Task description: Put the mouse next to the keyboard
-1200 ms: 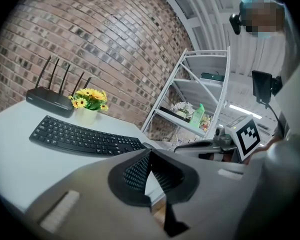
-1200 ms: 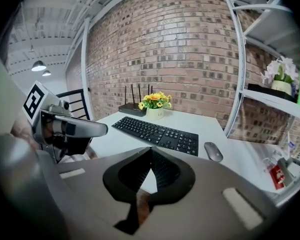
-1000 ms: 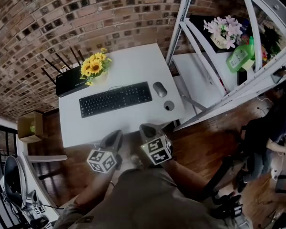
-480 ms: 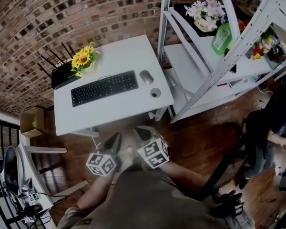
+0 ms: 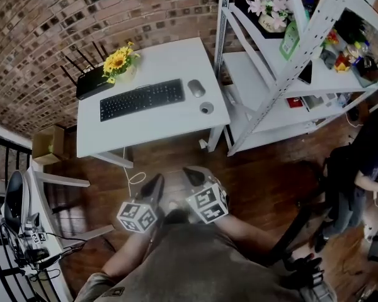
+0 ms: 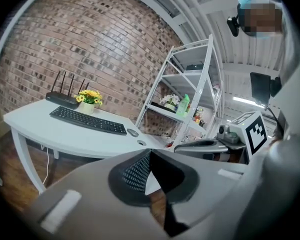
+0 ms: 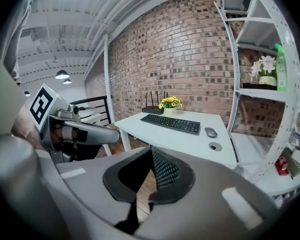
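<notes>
The grey oval computer mouse (image 5: 196, 88) lies on the white rectangular tabletop (image 5: 164, 129), just beside the right end of the black full-size keyboard (image 5: 142, 99), with a narrow strip of bare top between them. A small round grey disc (image 5: 206, 108) sits on the tabletop a little nearer than the mouse and slightly to its right. At the far left corner a bunch of yellow sunflowers in a pale pot (image 5: 118, 61) stands next to a black router with upright antennas (image 5: 93, 83), both against the brown brick wall (image 5: 63, 17).

Right of the tabletop stands a white metal shelving rack (image 5: 252, 65), carrying a green plastic bottle (image 5: 290, 39) and a pot of pale pink flowers (image 5: 269, 8).

Both grippers hang close to the person's body over the dark wooden floor (image 5: 176, 159), well apart from the tabletop and on its near side. The left claw (image 6: 149, 154) is pressed together with nothing between its ribbed pads. The right claw (image 7: 151, 151) is likewise pressed together and empty. The two point toward the tabletop, side by side, and touch neither the mouse nor the keyboard.
</notes>
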